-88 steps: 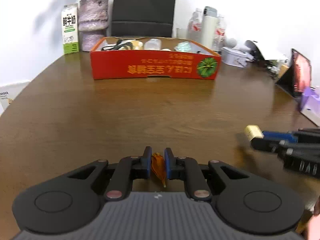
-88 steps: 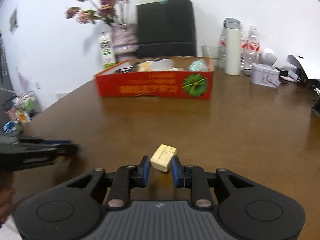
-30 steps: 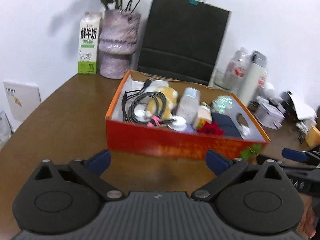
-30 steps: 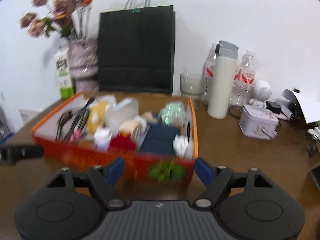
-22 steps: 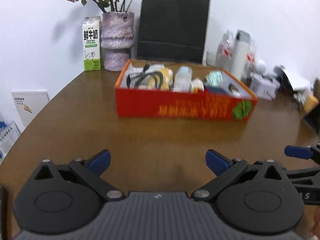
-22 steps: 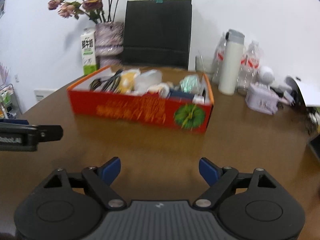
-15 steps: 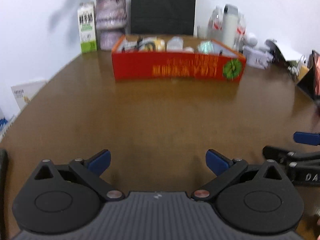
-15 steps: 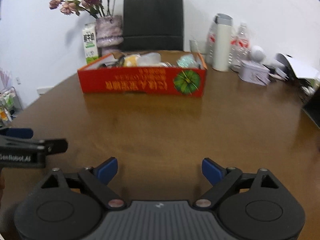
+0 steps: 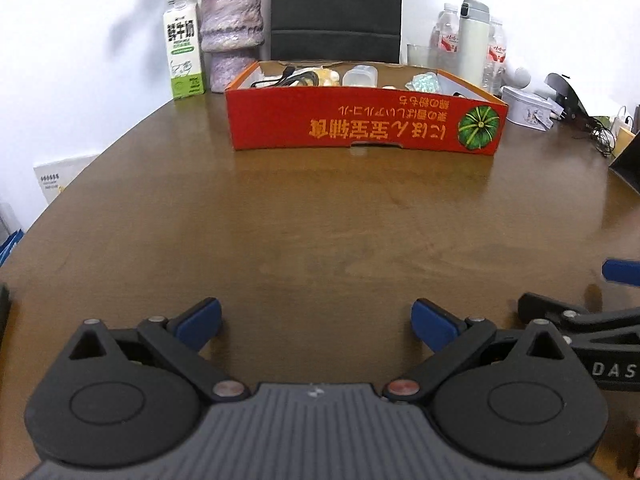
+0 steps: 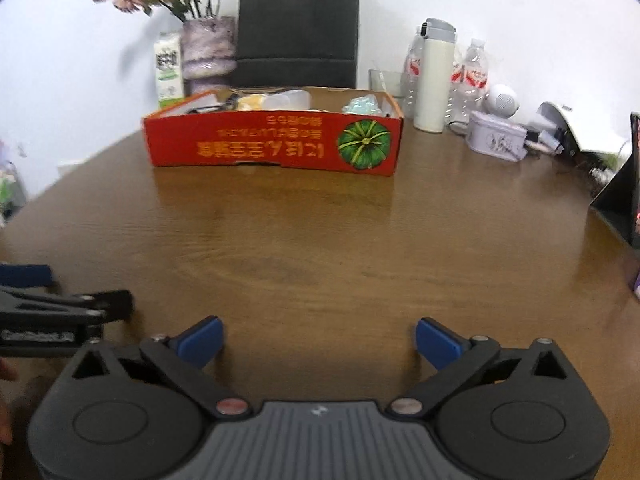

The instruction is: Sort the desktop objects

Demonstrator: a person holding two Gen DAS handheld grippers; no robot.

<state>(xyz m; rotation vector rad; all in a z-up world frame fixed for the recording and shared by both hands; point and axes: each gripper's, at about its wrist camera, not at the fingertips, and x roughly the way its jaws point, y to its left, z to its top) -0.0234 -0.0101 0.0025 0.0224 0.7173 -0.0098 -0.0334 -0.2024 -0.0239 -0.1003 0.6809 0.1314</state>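
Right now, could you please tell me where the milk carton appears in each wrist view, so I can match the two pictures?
Left wrist view: the milk carton stands upper left, just left of the vase.
Right wrist view: the milk carton stands upper left, blurrier, again just left of the vase.
Shared landmark: the red box with the green pumpkin picture, in front of the carton and to its right in both.

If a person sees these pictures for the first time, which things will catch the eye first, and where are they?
The bright red box with a green pumpkin picture stands toward the far side of the brown table, full of small items. Behind it rise a black paper bag and a vase of pink flowers. In front, both sets of tongs, left and right, gape empty over bare wood, the right jaws opening.
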